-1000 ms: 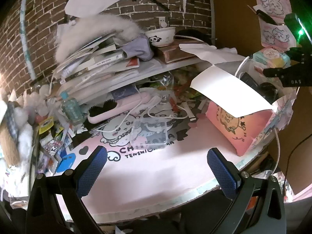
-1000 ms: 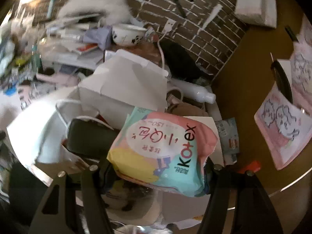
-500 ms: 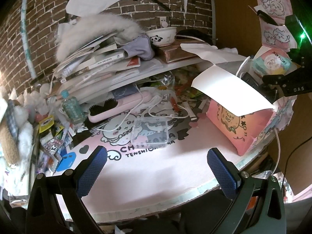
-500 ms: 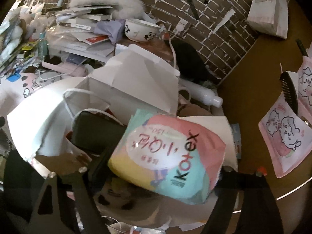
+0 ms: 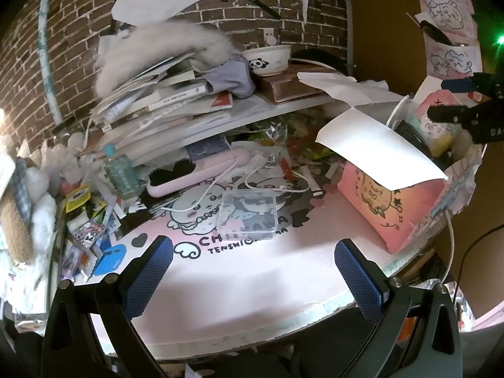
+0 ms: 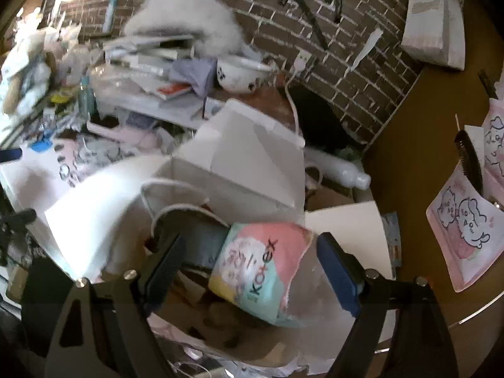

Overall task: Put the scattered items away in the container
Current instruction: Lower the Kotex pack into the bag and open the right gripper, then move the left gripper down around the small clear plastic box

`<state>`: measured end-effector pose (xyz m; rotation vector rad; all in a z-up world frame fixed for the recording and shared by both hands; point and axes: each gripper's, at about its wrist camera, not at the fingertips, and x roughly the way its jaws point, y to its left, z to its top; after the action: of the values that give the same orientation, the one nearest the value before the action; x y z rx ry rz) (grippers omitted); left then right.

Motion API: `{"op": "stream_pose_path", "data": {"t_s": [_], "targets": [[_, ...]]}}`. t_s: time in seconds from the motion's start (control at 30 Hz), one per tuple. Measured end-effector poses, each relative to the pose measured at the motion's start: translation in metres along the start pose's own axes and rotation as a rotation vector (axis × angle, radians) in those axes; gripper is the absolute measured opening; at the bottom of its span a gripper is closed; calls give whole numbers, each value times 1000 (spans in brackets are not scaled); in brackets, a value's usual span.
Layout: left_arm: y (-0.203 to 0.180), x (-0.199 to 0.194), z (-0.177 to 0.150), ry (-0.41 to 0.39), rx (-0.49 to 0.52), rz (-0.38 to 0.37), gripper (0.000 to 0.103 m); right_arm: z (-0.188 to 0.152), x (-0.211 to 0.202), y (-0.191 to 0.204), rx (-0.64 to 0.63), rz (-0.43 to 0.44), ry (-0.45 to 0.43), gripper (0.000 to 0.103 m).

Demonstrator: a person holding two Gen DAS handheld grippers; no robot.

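A: What is the right gripper [image 6: 249, 271] doing?

B: Its jaws stand wide apart, with the Kotex pack [image 6: 261, 267] lying between the blue pads [image 6: 335, 271] and touching neither. The pack rests tilted inside the open pink box [image 5: 390, 211], on top of a dark item [image 6: 198, 242] with a white cord [image 6: 176, 186] looped over it.

A: And beyond the pack?

B: The box's white flaps [image 6: 249, 163] stand up just behind it. Further back lies a white bottle [image 6: 340, 170] on its side, and past that a panda bowl [image 6: 241, 74] in front of the brick wall [image 6: 346, 63].

A: The left gripper [image 5: 252, 271]?

B: Spread open, with nothing between its fingers [image 5: 151, 271]. It hovers over the bare near part of the pink desk mat [image 5: 252, 283]. Just ahead of it sits a clear plastic case [image 5: 249, 214]. Beyond that are a pink hairbrush [image 5: 195, 173] and white cables [image 5: 252, 176], with a small water bottle [image 5: 121, 173] off to its left.

A: Where is the box from that side?

B: Ahead and to the right, at the table's edge, with the right gripper over its far side.
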<state>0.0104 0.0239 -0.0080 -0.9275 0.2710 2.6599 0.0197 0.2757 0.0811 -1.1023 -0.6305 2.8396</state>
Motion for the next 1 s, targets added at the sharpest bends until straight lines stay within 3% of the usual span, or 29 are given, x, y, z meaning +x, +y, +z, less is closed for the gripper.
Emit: {"op": "stream_pose_path", "data": {"t_s": [0.17, 0.5, 0.77, 0.9, 1.0], "targets": [[3, 0, 0, -3, -9, 7, 103, 10, -18, 5, 42, 48, -81, 84], [23, -2, -8, 3, -46, 41, 103, 32, -56, 59, 79, 272, -258, 85], [56, -7, -25, 15, -107, 101, 103, 32, -45, 117, 47, 421, -267, 82], [74, -8, -36, 25, -141, 132, 103, 30, -32, 142, 45, 489, -242, 66], [86, -7, -44, 36, -162, 161, 103, 27, -23, 159, 44, 527, -227, 64]]}}
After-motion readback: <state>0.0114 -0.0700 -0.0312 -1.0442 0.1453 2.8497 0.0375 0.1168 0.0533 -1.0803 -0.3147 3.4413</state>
